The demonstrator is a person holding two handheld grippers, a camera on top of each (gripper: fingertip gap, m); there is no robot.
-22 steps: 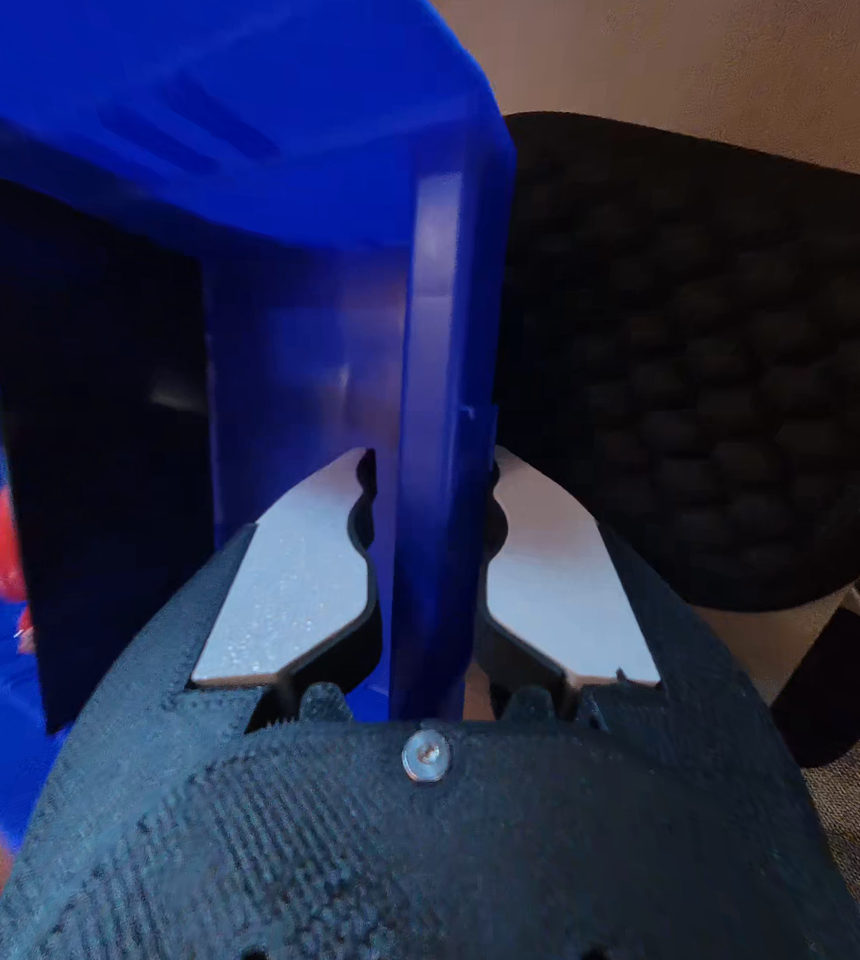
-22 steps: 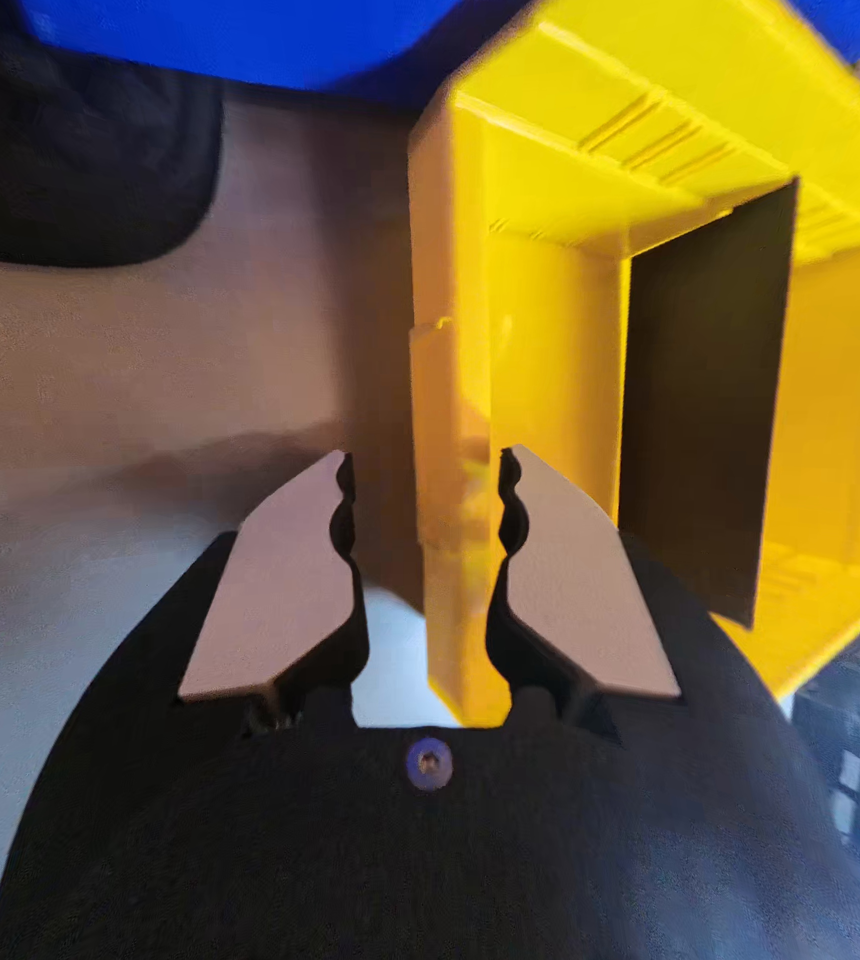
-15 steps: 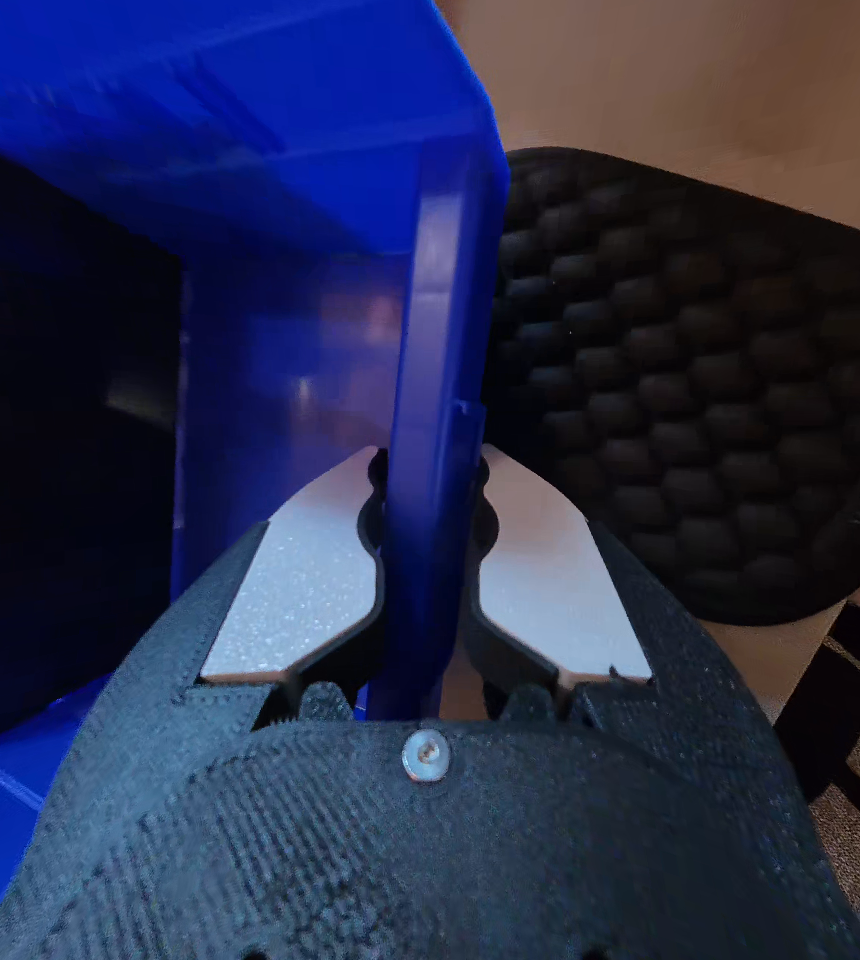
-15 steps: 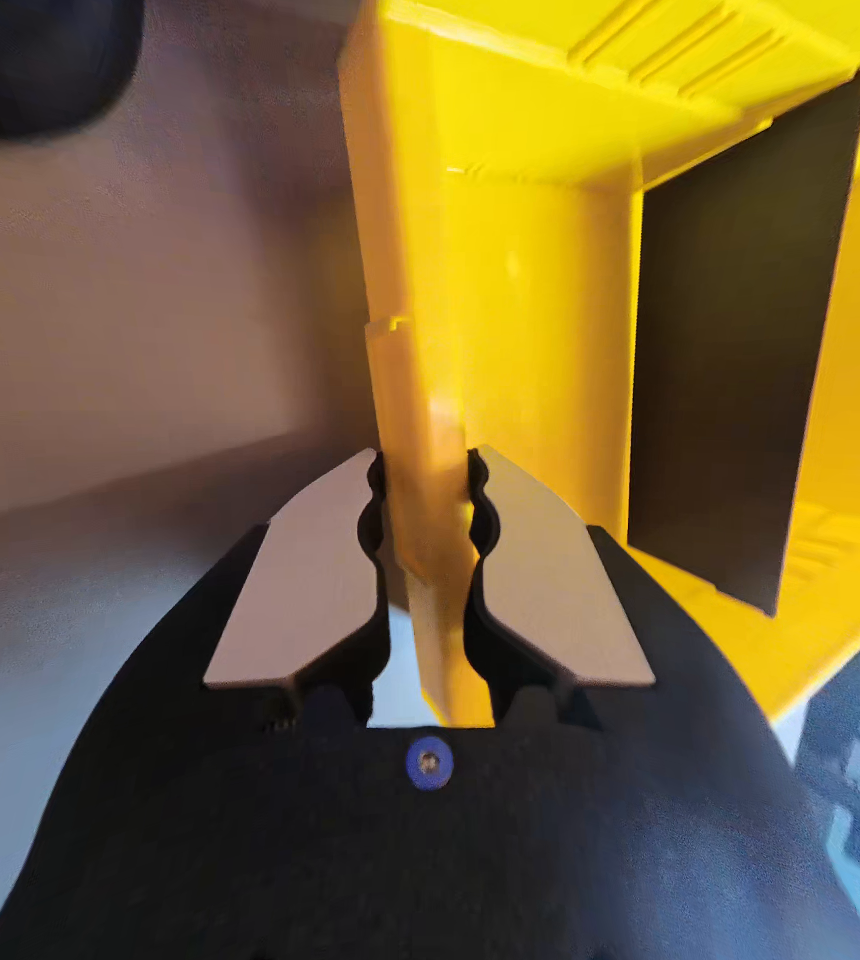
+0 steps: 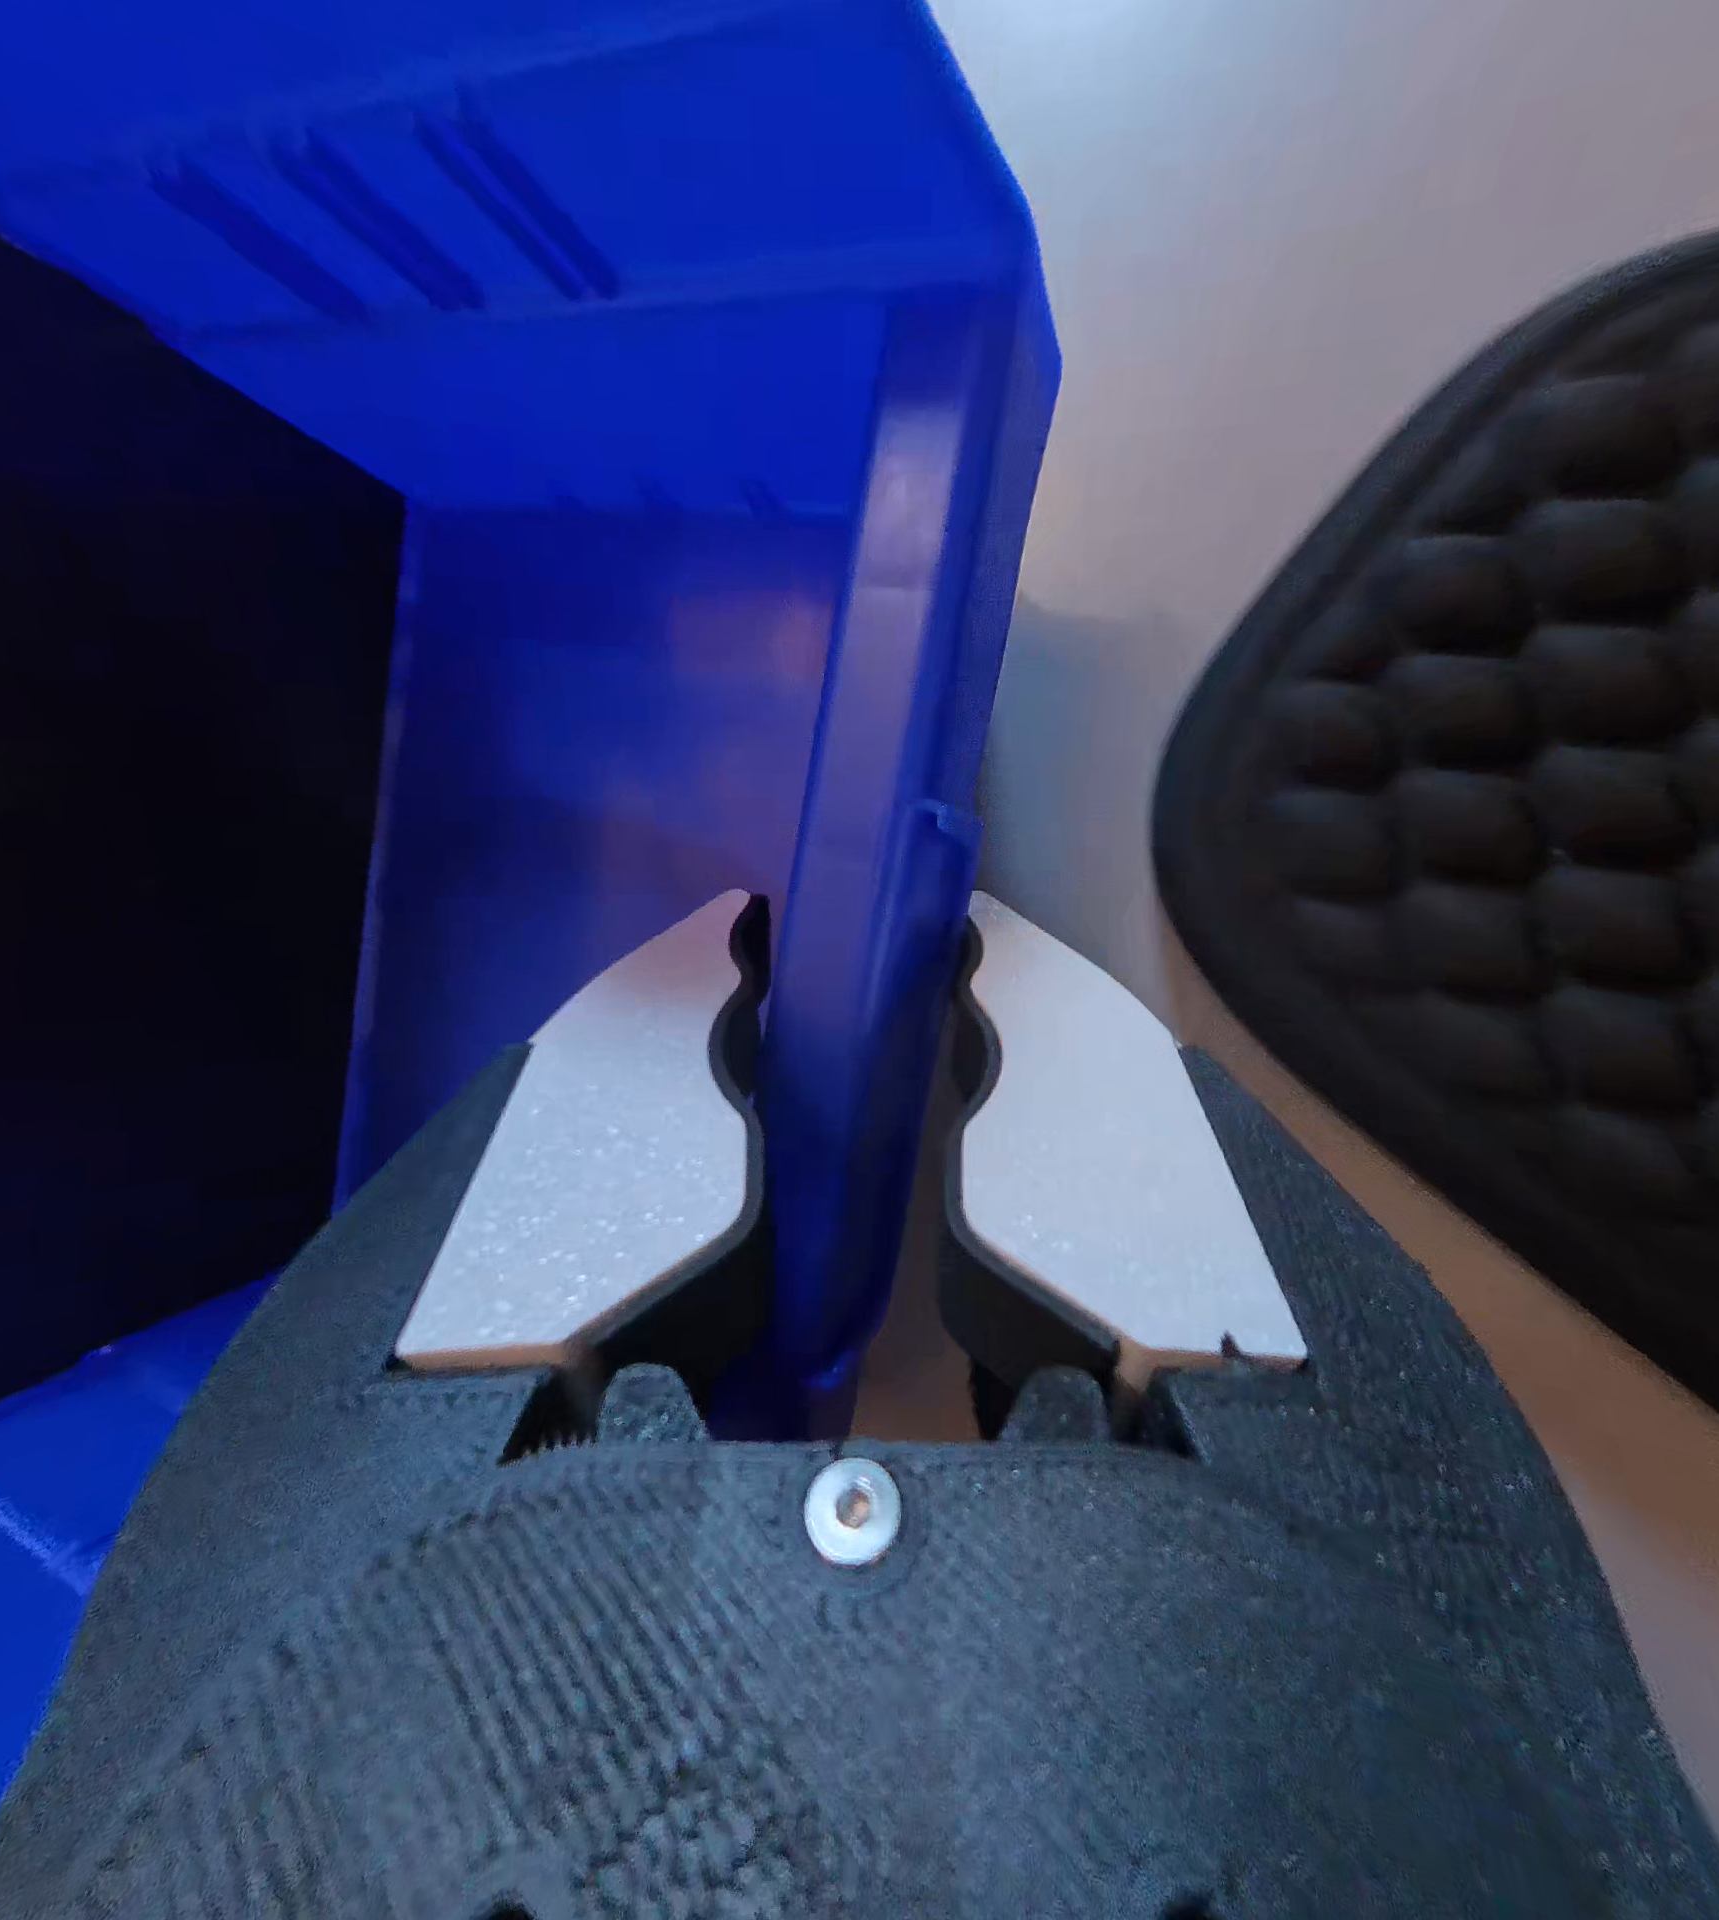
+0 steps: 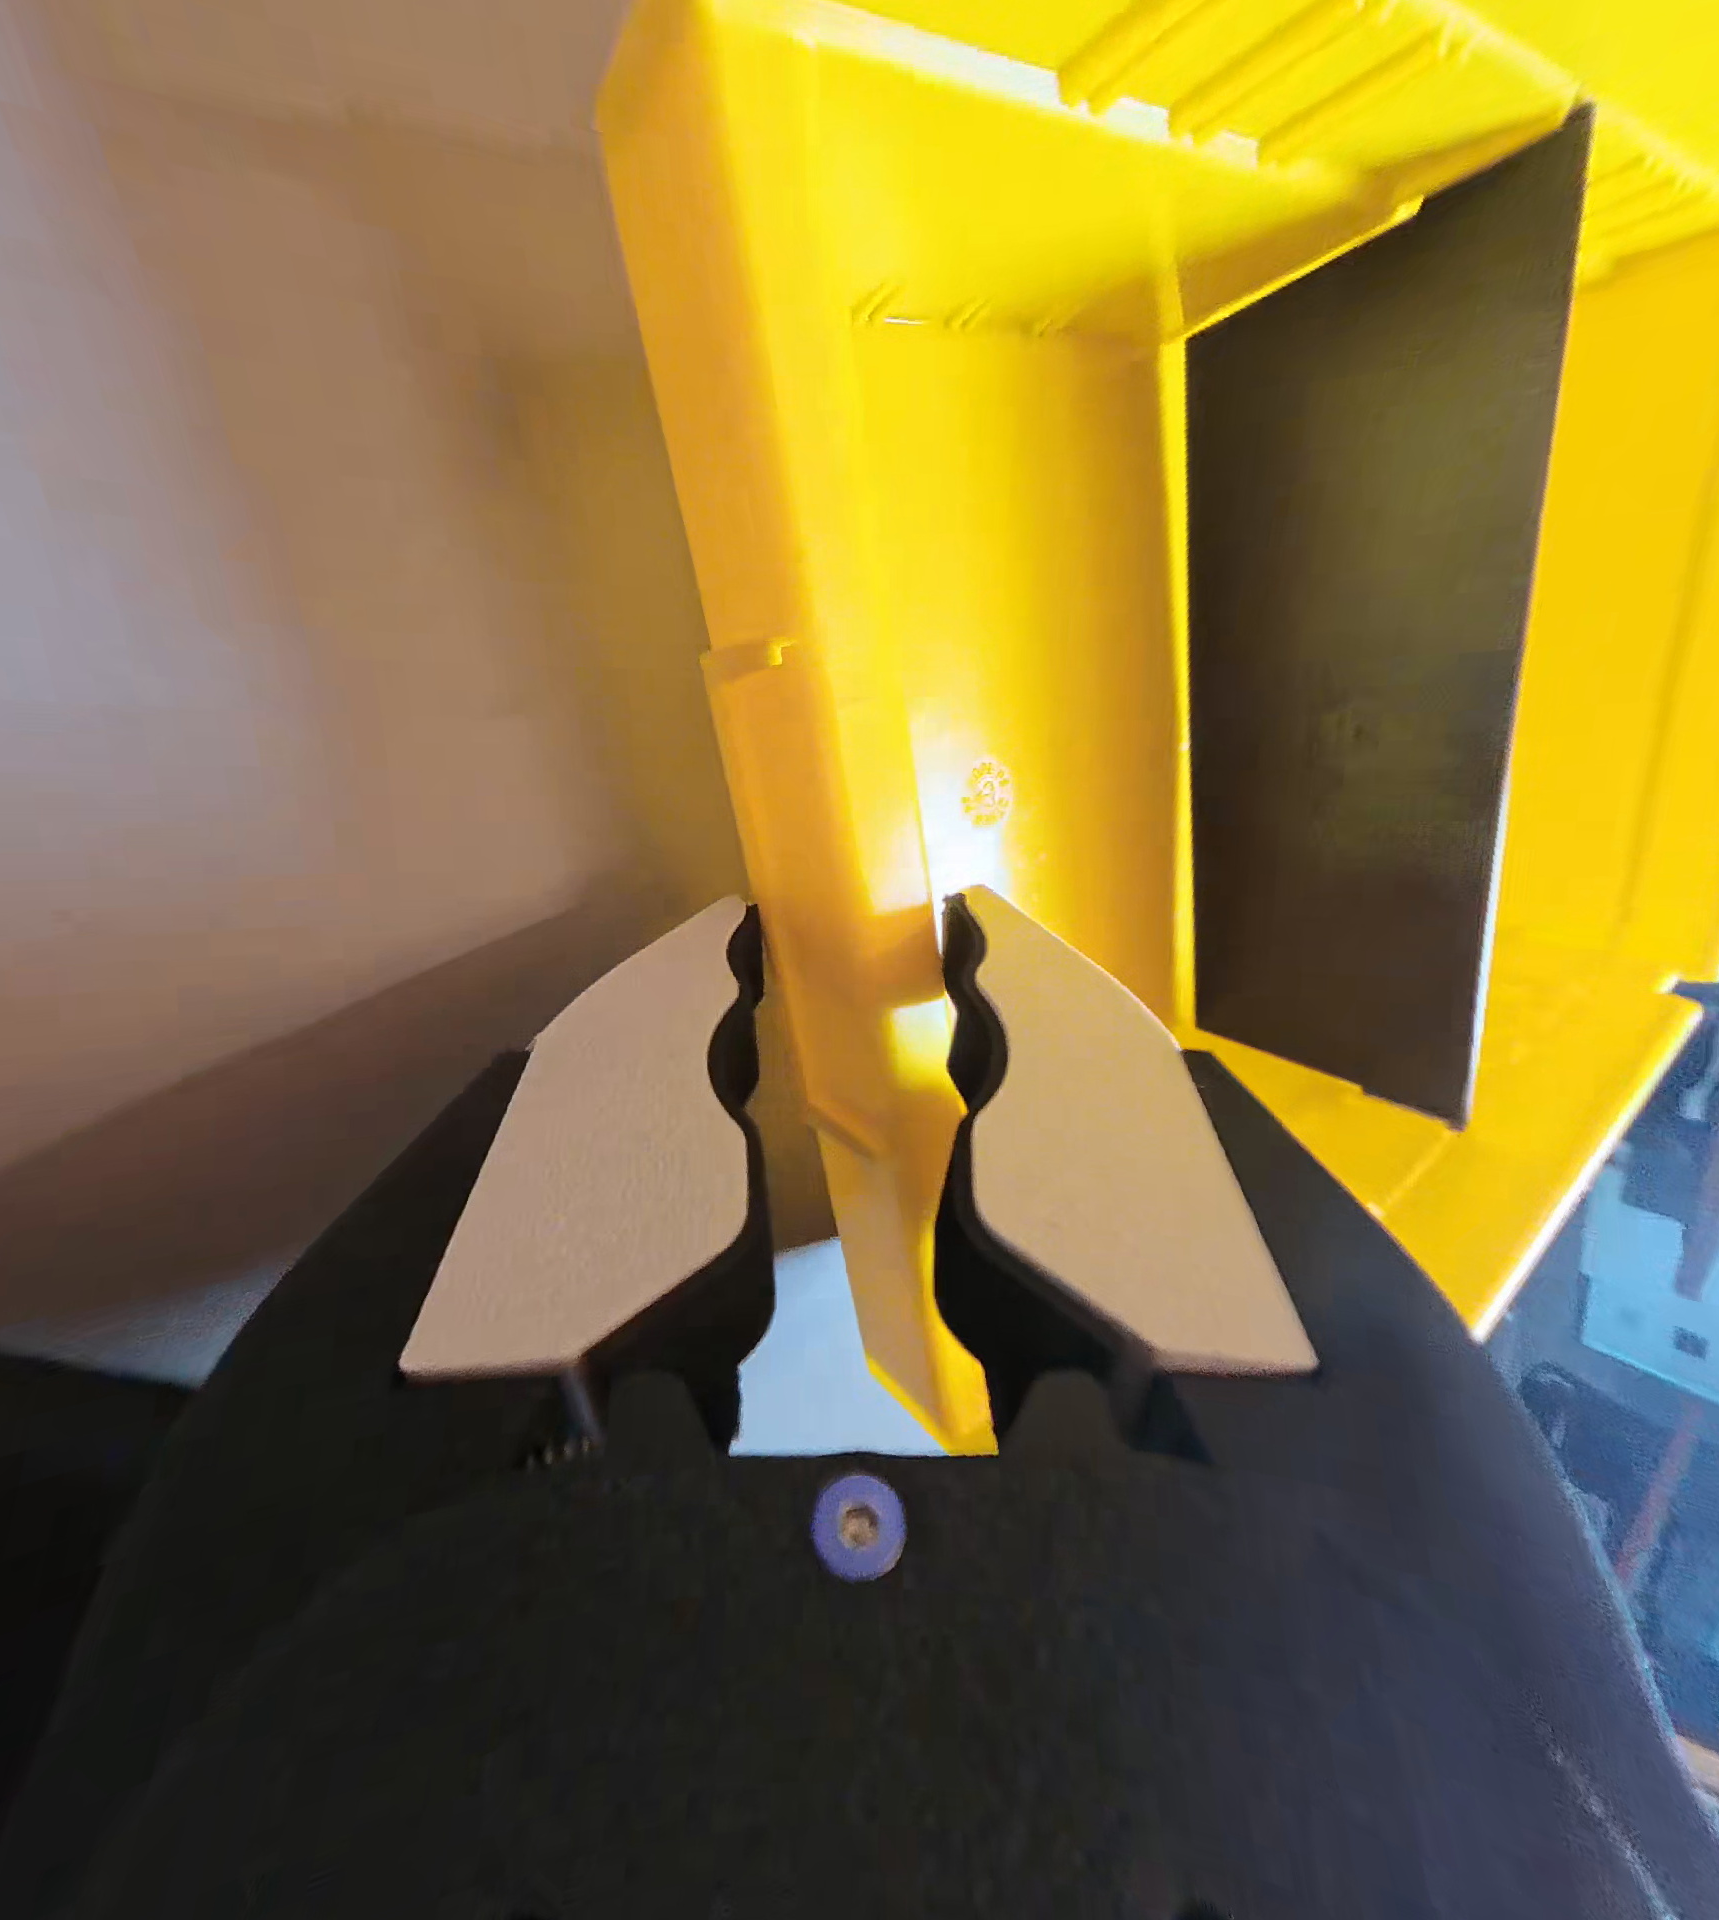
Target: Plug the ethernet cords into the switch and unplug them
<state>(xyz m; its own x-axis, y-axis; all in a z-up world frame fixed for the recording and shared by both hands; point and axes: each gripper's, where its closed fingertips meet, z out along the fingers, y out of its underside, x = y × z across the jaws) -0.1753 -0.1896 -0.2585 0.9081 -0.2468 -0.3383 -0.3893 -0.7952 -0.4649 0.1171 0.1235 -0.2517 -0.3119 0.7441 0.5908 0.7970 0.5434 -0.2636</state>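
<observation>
No ethernet cord or switch shows in either view. My left gripper [image 5: 855, 925] is shut on the side wall of a blue plastic bin [image 5: 896, 644] and holds it with its open side toward the camera. A black divider panel [image 5: 138, 831] stands inside it. My right gripper [image 6: 850, 914] is shut on the side wall of a yellow plastic bin [image 6: 782, 520], also held in the air. A dark divider panel [image 6: 1354, 644] stands inside the yellow bin.
A black quilted chair cushion [image 5: 1561, 810] lies to the right of the blue bin. A beige wall [image 6: 263, 468] is behind the yellow bin. Blurred blue-grey clutter [image 6: 1686, 1299] shows at the right of the right wrist view. The gap from one gripper's tips to the other's is roughly 45 cm.
Both grippers have closed from open onto the bin walls. Both bins have been lifted and tilted; the chair cushion has slid right in the left wrist view.
</observation>
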